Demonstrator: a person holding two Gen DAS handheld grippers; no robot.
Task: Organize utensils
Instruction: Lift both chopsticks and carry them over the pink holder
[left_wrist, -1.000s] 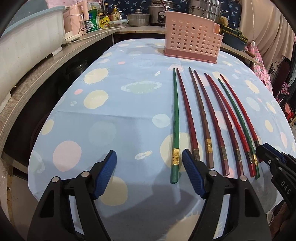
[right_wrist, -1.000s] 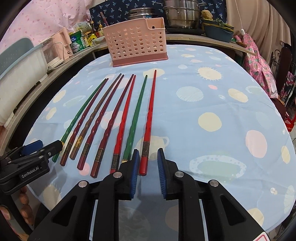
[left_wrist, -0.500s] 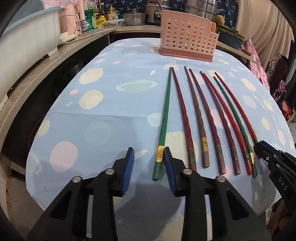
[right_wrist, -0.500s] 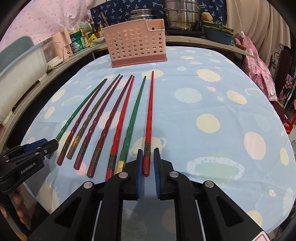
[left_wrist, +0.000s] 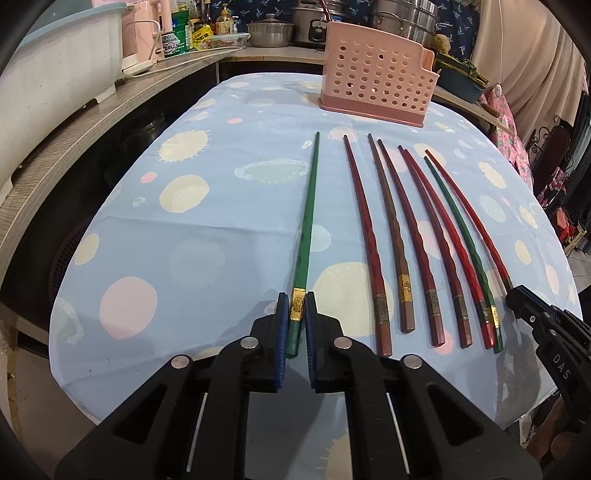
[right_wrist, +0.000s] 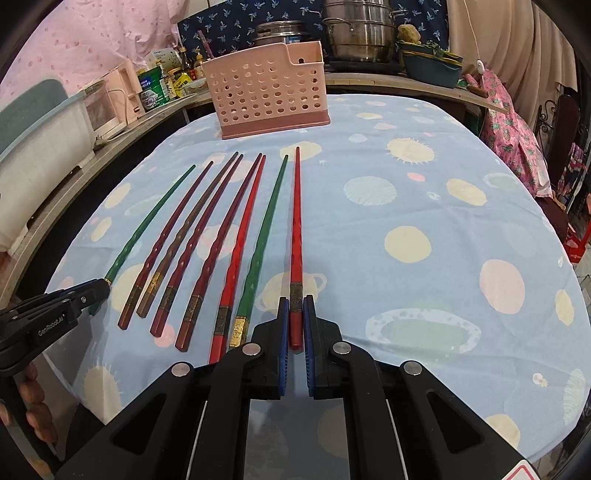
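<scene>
Left claw (left_wrist: 296, 314) has just been closing and now clamps the gold-banded butt end of the green stick (left_wrist: 307, 225), which lies on the surface (left_wrist: 207, 236) apart from the row, left of it. Right claw (right_wrist: 295, 317) grips the butt end of the red stick (right_wrist: 296, 229) at the row's right edge, just beside a second green stick (right_wrist: 264, 236). Five more sticks lie between them; the pink rack (right_wrist: 267, 94) stands upright at the far end, beyond the stick tips.
</scene>
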